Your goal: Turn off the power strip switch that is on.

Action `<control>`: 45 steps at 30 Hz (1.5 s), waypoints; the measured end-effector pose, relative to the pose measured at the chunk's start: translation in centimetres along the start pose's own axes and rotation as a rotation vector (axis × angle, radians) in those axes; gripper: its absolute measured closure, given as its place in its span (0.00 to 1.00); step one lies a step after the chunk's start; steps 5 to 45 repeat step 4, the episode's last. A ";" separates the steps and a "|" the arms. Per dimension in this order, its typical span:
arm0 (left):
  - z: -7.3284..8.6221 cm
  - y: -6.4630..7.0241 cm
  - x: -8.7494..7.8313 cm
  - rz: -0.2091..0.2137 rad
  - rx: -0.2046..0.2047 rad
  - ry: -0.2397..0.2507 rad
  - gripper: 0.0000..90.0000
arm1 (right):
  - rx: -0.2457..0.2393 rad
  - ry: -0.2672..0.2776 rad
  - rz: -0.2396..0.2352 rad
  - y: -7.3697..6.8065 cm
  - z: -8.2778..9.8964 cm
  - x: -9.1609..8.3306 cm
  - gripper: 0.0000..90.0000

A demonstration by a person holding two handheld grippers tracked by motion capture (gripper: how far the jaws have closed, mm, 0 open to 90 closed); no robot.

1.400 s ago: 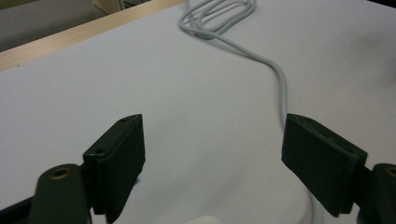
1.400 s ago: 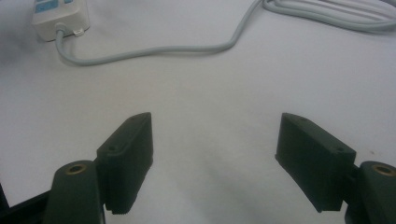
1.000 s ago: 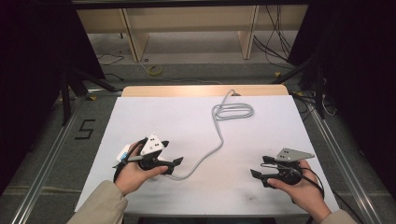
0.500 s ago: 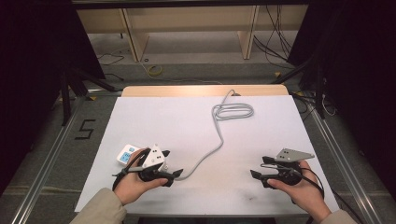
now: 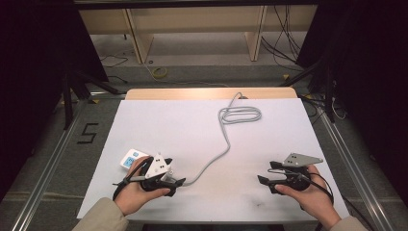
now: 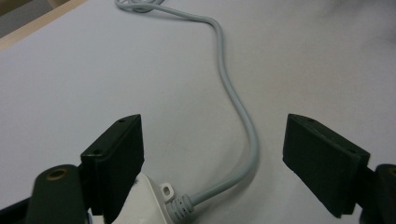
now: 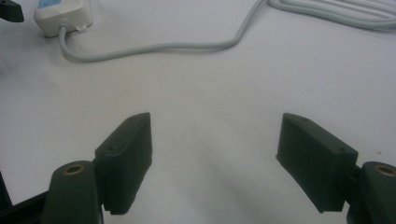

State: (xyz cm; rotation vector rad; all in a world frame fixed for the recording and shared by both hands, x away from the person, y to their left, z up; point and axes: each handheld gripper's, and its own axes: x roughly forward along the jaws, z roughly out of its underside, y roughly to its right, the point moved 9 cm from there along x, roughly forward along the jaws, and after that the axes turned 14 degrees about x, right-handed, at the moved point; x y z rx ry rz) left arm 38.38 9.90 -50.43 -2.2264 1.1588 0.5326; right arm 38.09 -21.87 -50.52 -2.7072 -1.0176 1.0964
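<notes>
Both grippers, the left gripper [image 5: 180,182] and the right gripper [image 5: 260,179], have flat black rectangular jaws standing wide apart, holding nothing. Just beside the left one lies one white plastic box [image 5: 131,159] with a blue label on the near left of the matte white table [image 5: 192,125]. Its one smooth grey cable [image 6: 243,121] runs far right to a single coil.

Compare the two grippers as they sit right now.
The left gripper sits at the white plug box, which lies by one jaw; the right gripper has only bare table between its jaws. The grey cord runs out ahead of the left; it lies far from the right. Both are open, hand-held, low over the table.
</notes>
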 end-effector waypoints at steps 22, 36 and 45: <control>-0.2 0.1 0.1 0.001 0.005 0.002 0.23 | -0.001 0.000 0.001 0.0 0.0 0.0 0.30; -0.2 0.1 0.1 0.001 0.005 0.002 0.23 | -0.001 0.000 0.001 0.0 0.0 0.0 0.30; -0.2 0.1 0.1 0.001 0.005 0.002 0.23 | -0.001 0.000 0.001 0.0 0.0 0.0 0.30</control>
